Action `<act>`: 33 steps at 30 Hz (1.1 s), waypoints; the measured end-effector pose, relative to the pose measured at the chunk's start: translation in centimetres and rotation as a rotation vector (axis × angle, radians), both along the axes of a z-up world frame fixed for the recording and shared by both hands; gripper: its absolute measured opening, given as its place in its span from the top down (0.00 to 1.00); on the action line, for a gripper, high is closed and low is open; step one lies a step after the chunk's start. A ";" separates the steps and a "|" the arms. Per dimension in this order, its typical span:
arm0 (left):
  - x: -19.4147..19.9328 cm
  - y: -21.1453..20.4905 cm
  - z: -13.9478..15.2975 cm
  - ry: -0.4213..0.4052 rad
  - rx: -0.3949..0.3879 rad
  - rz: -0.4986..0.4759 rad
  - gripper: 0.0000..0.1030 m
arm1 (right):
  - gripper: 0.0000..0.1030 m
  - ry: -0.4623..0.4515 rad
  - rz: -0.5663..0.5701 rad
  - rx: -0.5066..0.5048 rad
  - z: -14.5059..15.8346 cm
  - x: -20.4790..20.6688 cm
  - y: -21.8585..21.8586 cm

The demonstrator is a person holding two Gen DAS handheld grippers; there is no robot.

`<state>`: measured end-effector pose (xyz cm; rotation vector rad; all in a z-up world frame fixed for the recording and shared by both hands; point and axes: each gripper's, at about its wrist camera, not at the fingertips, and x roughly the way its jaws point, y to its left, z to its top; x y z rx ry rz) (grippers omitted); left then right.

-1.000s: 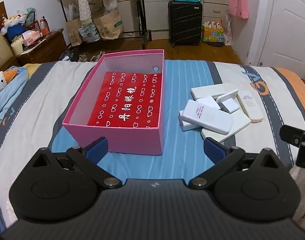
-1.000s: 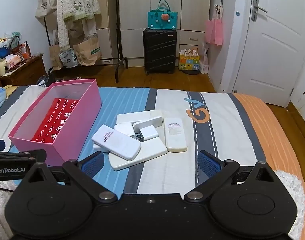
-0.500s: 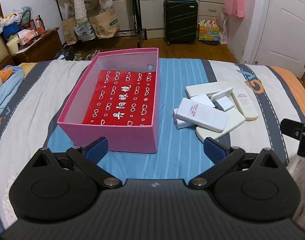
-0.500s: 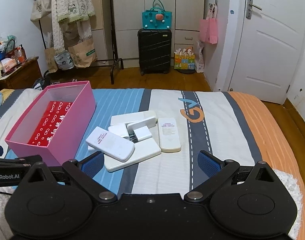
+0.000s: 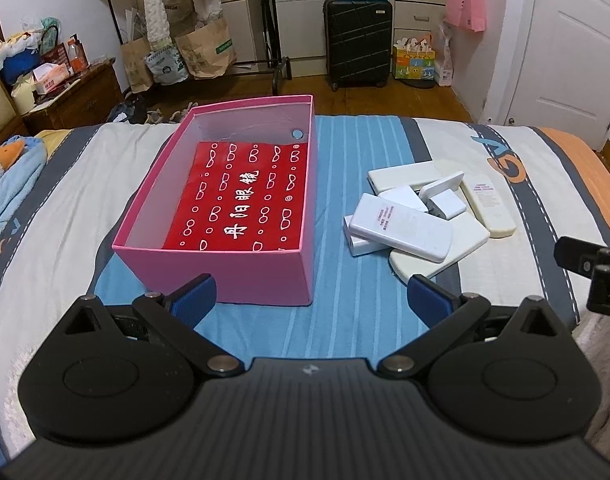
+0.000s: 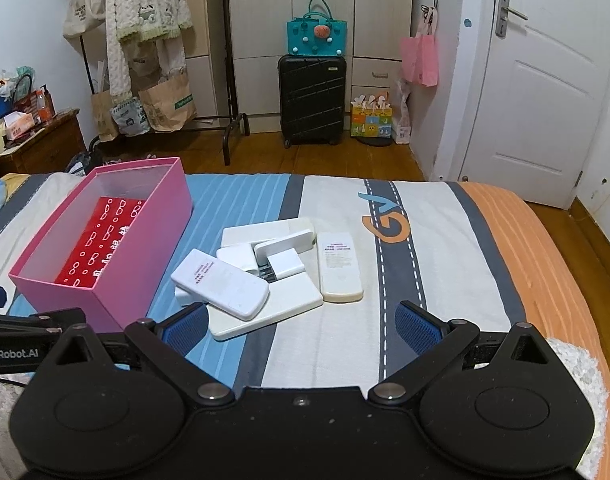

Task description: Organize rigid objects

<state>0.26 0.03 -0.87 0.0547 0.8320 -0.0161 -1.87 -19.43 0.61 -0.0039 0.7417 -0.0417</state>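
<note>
Bedroom clutter frames everything: I am working over a bed with a striped cover in grey, blue, white and orange, and a wooden floor beyond its far edge. From my left gripper, whose blue-padded fingers stand wide apart with nothing between them, I look straight onto the near wall of a pink box, which sits on the blue stripe just ahead. Its lid is off, and a red sheet with white characters lies flat on its bottom. My right gripper is spread just as wide and holds nothing; it hovers low over the cover, a little short of a pile of white rigid objects lying to the right of the box, near it but not touching. On top of the pile at the near left I see a white remote control lying face up across a broad flat white slab. Behind it sits a small white charger block and other white pieces that I cannot name. A cream remote control lies flat at the right edge of the pile. Past the bed stand a black suitcase with a teal bag on top, a clothes rack to the left, and a white door to the right.
</note>
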 end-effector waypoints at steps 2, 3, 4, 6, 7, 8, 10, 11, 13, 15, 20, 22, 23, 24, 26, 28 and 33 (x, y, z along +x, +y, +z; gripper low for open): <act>0.0 0.0 0.0 0.001 0.001 -0.003 0.00 | 0.02 0.004 -0.005 0.000 -0.2 0.1 0.0; 0.0 -0.1 -0.1 0.001 0.003 -0.004 0.00 | 0.02 0.007 -0.006 0.001 -0.3 0.2 -0.1; 0.1 -0.2 -0.1 0.003 0.004 -0.005 0.00 | 0.02 0.009 -0.007 0.003 -0.3 0.2 -0.1; 0.1 -0.3 -0.1 0.005 0.005 -0.006 0.00 | 0.02 0.013 -0.008 0.005 -0.4 0.4 -0.2; 0.1 -0.3 -0.2 0.005 0.005 -0.005 0.00 | 0.02 0.014 -0.008 0.006 -0.4 0.4 -0.2; 0.1 -0.3 -0.2 0.006 0.005 -0.004 0.00 | 0.02 0.014 -0.009 0.007 -0.4 0.4 -0.2; 0.1 -0.3 -0.3 0.008 0.005 -0.001 0.00 | 0.02 0.014 -0.009 0.006 -0.4 0.5 -0.2; 0.1 -0.2 -0.3 0.009 0.005 -0.001 0.00 | 0.02 0.015 -0.010 0.007 -0.4 0.5 -0.2; 0.2 -0.2 -0.3 0.009 0.006 -0.001 0.00 | 0.02 0.017 -0.009 0.007 -0.5 0.5 -0.3; 0.2 -0.2 -0.3 0.009 0.006 -0.002 0.00 | 0.02 0.019 -0.009 0.007 -0.5 0.6 -0.3; 0.2 -0.2 -0.3 0.009 0.006 -0.003 0.00 | 0.02 0.019 -0.009 0.007 -0.5 0.5 -0.3; 0.2 -0.2 -0.3 0.010 0.006 -0.002 0.00 | 0.02 0.019 -0.009 0.006 -0.5 0.5 -0.3; 0.2 -0.2 -0.3 0.010 0.007 -0.002 0.00 | 0.02 0.020 -0.008 0.006 -0.5 0.5 -0.3; 0.2 -0.2 -0.3 0.010 0.007 -0.002 0.00 | 0.02 0.020 -0.008 0.005 -0.5 0.5 -0.3; 0.2 -0.2 -0.3 0.010 0.008 -0.002 0.00 | 0.02 0.022 -0.006 0.002 -0.6 0.5 -0.2; 0.2 -0.2 -0.3 0.010 0.007 -0.003 0.00 | 0.02 0.024 -0.005 0.000 -0.6 0.6 -0.3; 0.2 -0.2 -0.3 0.011 0.008 -0.003 0.00 | 0.02 0.026 -0.002 -0.005 -0.7 0.6 -0.2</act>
